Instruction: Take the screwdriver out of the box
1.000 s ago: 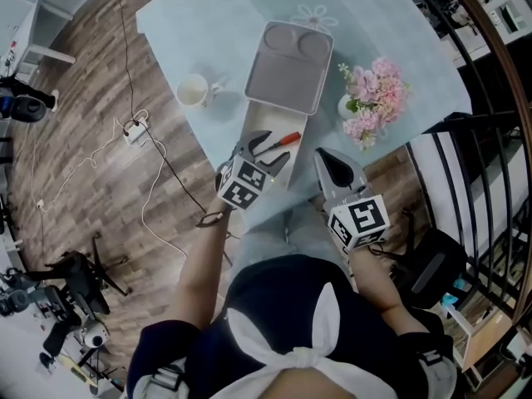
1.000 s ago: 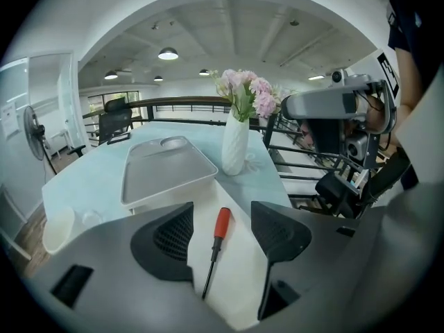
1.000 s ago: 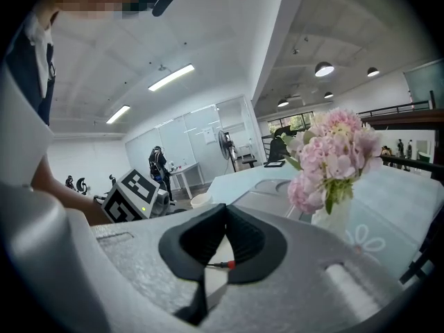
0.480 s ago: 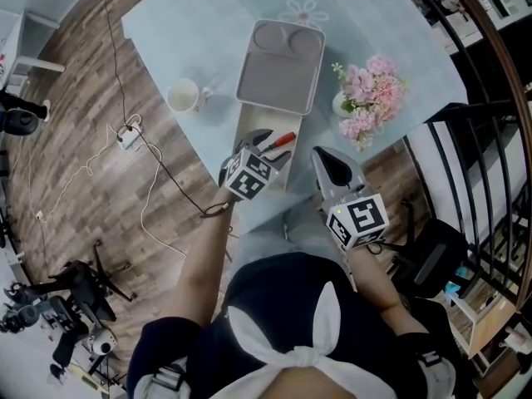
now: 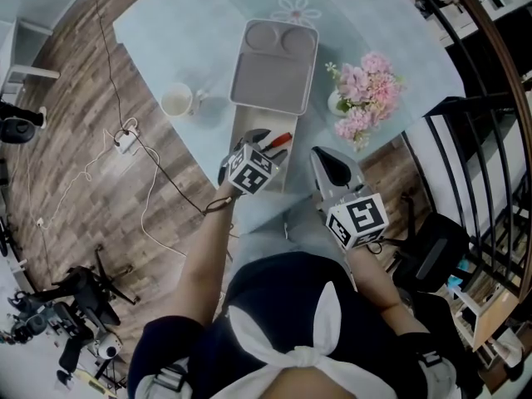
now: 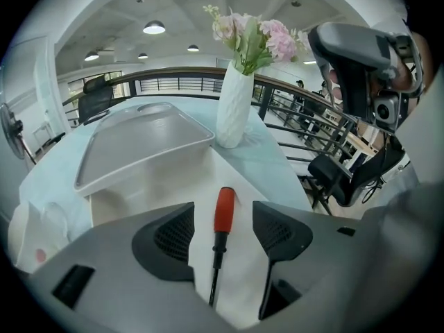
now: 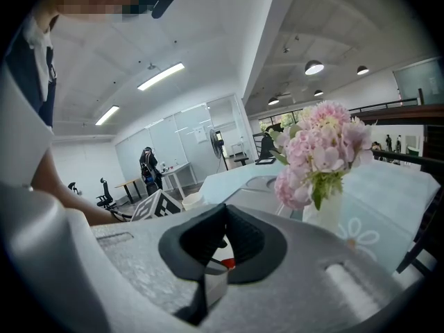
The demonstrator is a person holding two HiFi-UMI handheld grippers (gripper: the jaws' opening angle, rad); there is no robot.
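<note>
A screwdriver point(image 6: 223, 211) with a red handle and a black shaft lies on the floor of the open white box point(image 6: 123, 198). In the head view its red handle point(image 5: 281, 138) shows inside the box point(image 5: 248, 128). My left gripper point(image 6: 220, 240) points steeply down into the box, open, with one jaw on each side of the screwdriver and neither pad touching it. From above, the left gripper point(image 5: 264, 145) hangs over the box's near half. My right gripper point(image 7: 222, 245) is shut with nothing in it and hovers to the right of the box, beside the left one point(image 5: 334, 169).
The box's grey lid point(image 5: 274, 66) lies upside down just beyond the box. A white vase of pink flowers point(image 5: 362, 105) stands right of it, and a white mug point(image 5: 177, 100) left. The pale blue table point(image 5: 183, 23) ends close to me; cables lie on the wooden floor point(image 5: 125, 135).
My left gripper has sunk lower into the box, over the screwdriver. The right gripper has stayed where it was.
</note>
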